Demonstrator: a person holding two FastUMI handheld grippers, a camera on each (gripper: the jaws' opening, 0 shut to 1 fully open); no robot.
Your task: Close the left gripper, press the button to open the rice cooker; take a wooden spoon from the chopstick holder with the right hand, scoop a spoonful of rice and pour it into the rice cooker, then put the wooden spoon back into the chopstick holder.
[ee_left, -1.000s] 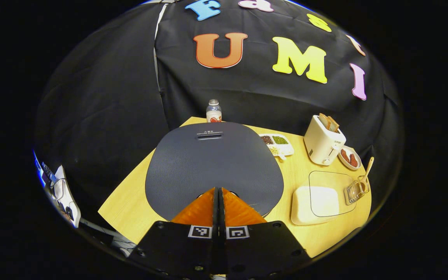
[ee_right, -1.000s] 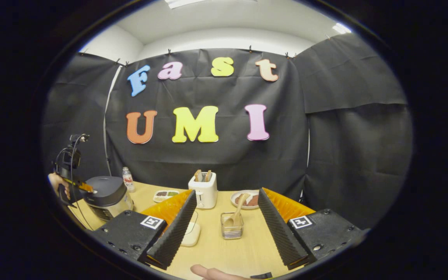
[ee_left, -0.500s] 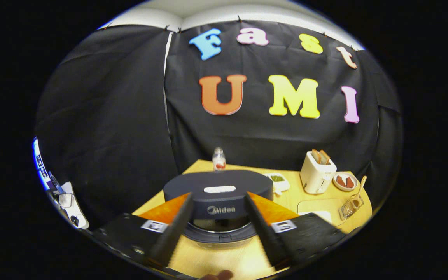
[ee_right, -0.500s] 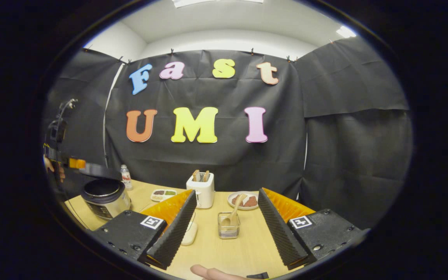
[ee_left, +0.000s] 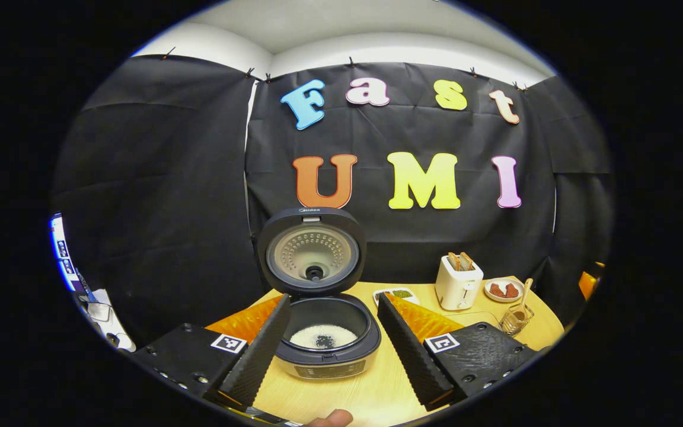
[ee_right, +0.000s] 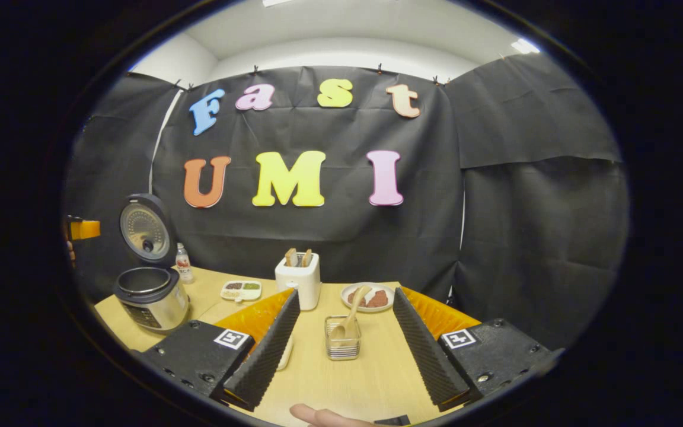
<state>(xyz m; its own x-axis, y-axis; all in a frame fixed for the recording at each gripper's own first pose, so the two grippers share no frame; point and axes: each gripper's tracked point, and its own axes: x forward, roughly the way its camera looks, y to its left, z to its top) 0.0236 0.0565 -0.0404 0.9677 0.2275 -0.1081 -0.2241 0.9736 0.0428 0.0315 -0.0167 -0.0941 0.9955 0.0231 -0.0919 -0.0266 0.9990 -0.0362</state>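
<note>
Your left tongs (ee_left: 332, 341) stand wide apart and grip nothing; the rice cooker (ee_left: 328, 338) sits on the table (ee_left: 377, 391) between the two fingers without either touching it. Its lid (ee_left: 312, 251) stands upright at the far side, and the pot holds white rice with a dark patch in the middle (what the patch is, you cannot tell). Your right tongs (ee_right: 341, 350) are spread just as wide and hold nothing. Between their fingers, a little farther off, stands the chopstick holder (ee_right: 342, 338) with the wooden spoon (ee_right: 347, 317) leaning in it, handle tilted up to the far right. Beyond it sit a white toaster (ee_right: 297, 279) and a plate (ee_right: 368, 298). At the far left of the right gripper view the open rice cooker stands near the table's left edge, a small bottle (ee_right: 183, 263) behind it.
</note>
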